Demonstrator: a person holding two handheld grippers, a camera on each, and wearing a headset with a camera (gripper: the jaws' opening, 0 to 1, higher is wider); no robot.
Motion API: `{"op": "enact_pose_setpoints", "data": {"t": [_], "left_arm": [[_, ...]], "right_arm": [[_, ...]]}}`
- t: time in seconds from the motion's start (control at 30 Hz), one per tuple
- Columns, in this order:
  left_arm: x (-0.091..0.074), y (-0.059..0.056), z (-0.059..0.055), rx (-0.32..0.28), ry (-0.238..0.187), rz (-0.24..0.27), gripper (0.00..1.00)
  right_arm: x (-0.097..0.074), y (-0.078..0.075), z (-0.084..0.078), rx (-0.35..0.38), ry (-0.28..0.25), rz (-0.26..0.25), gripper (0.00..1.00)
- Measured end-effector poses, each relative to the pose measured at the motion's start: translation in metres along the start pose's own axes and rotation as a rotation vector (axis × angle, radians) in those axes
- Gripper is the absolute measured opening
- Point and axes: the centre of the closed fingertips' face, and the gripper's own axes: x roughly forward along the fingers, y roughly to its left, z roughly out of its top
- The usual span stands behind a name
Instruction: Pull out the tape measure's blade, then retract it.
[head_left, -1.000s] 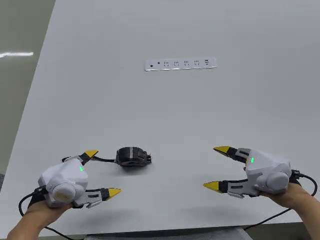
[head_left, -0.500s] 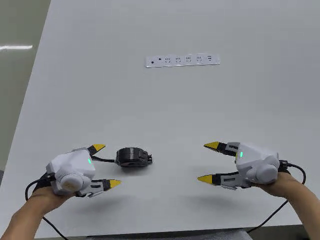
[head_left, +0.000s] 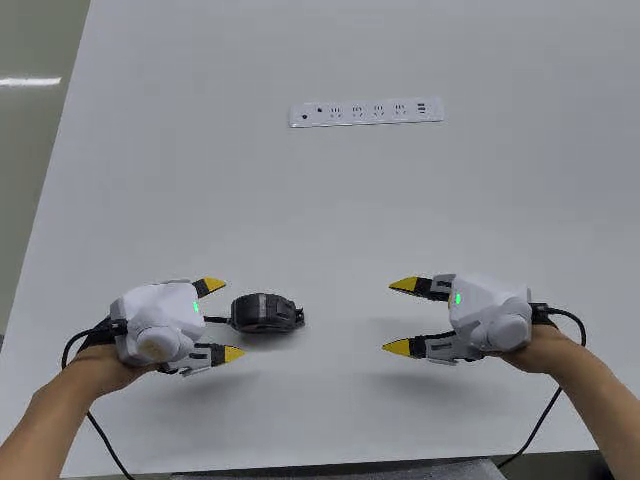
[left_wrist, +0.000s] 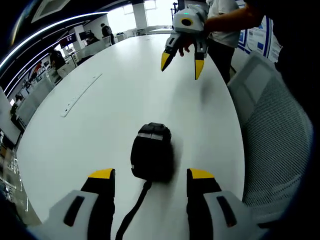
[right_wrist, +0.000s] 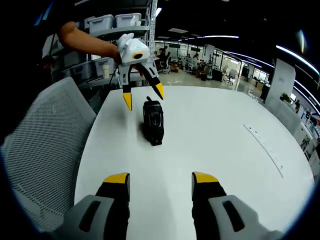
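A black tape measure lies on the white table, its wrist strap trailing toward my left gripper. That gripper is open, its yellow tips just left of the case and either side of the strap. In the left gripper view the tape measure sits just ahead of the open jaws, with my right gripper farther off. My right gripper is open and empty, a hand's width right of the case. From the right gripper view the tape measure lies ahead, with the left gripper behind it.
A white power strip lies flat at the table's far middle. A mesh office chair stands by the table's near edge. The table's left edge drops to the floor.
Both grippers have moved inward toward the tape measure. The left one has closed up on the case, the right one has shifted left. The tape measure has stayed put.
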Motion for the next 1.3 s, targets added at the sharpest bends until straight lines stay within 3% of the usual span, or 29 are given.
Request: {"op": "enact_pose_setpoints", "data": {"t": [0.67,0.93,1.3], "left_arm": [[0.026,-0.004,0.005,0.113,0.038,-0.125,0.38],[0.033,-0.003,0.005,0.135,0.063,-0.16,0.31],[0.039,-0.003,0.001,0.135,0.066,-0.188,0.31]], "right_arm": [[0.04,-0.008,0.005,-0.035,0.002,0.069,0.45],[0.056,-0.007,0.01,-0.022,-0.007,0.092,0.44],[0.085,-0.002,0.015,-0.004,-0.019,0.142,0.44]]}}
